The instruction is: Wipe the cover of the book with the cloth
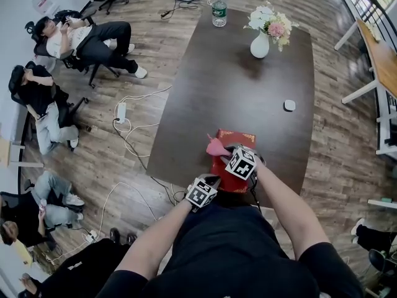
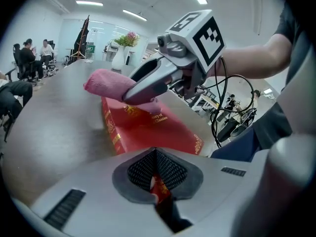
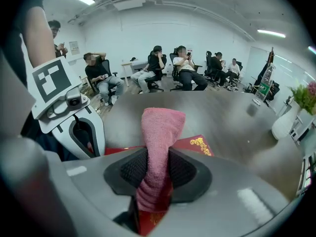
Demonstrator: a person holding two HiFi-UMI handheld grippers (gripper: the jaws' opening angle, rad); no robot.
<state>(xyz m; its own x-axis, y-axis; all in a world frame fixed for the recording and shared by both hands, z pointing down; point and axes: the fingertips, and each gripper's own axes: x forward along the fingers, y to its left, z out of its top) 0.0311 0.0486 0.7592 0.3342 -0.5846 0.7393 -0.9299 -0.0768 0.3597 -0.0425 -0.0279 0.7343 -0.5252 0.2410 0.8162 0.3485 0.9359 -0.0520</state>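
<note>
Only in the head view: the whole dark worktop point(image 1: 186, 92), the red book point(image 1: 236, 135) flat at its near edge, a white vase of flowers point(image 1: 260, 42) and a water bottle point(image 1: 219, 8) at the far end, and a small white object point(image 1: 289, 105) between them, well apart from the book. Off to the left, seated people point(image 1: 87, 39) and cables point(image 1: 133, 132) on the wooden floor point(image 1: 347, 154). Only in the left gripper view: the fingers of the left gripper point(image 2: 157, 174) drawn narrow and pinched on the book's near edge, a sliver of red and gold between the pads. Also there, gold lettering on the cover, partly hidden, ending in "Classics", and gold ornament along the spine. Only in the right gripper view: the fingers of the right gripper point(image 3: 157, 169) closed on the pink cloth point(image 3: 159, 132), bunched into a thick strip with its free end sticking out ahead over the cover, a gold corner ornament just beside it. From the side, in the left gripper view, the cloth over the far part of the cover, touching or just above it; cannot tell which. Bottle label too small to read.
</note>
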